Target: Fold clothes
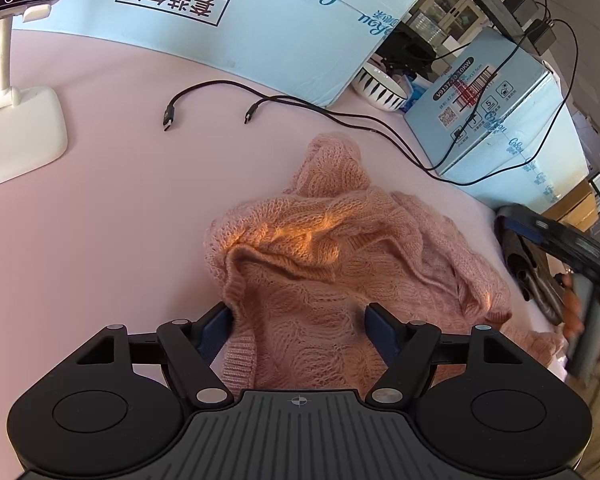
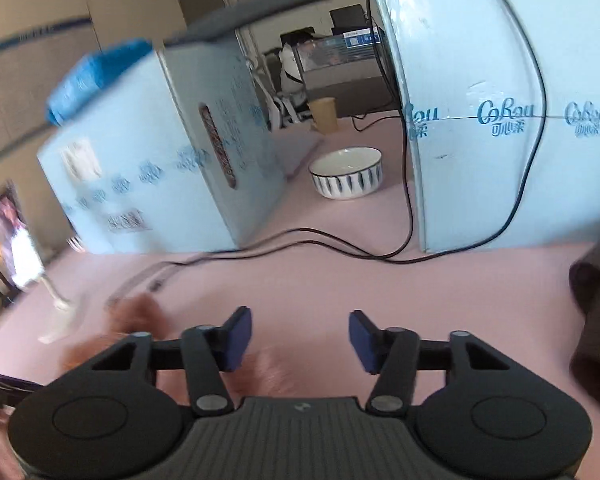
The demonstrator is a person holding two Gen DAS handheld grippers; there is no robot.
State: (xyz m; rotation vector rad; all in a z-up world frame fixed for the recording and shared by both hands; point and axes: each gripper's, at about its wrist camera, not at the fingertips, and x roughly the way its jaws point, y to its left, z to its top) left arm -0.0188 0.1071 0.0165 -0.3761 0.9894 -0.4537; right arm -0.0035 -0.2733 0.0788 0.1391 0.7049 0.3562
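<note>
At the bottom centre of the left wrist view, your left gripper point(image 1: 300, 330) stands released, its blue pads on either side of the near edge of the pink knit sweater point(image 1: 340, 264), which lies crumpled on the pink table point(image 1: 100, 208) at centre right. Farther up, two black cable ends point(image 1: 208, 110) rest before a pale blue carton point(image 1: 260, 36). In the right wrist view, your right gripper point(image 2: 300, 338) is likewise released over bare tabletop; a striped bowl point(image 2: 346, 173) sits beyond, at centre.
</note>
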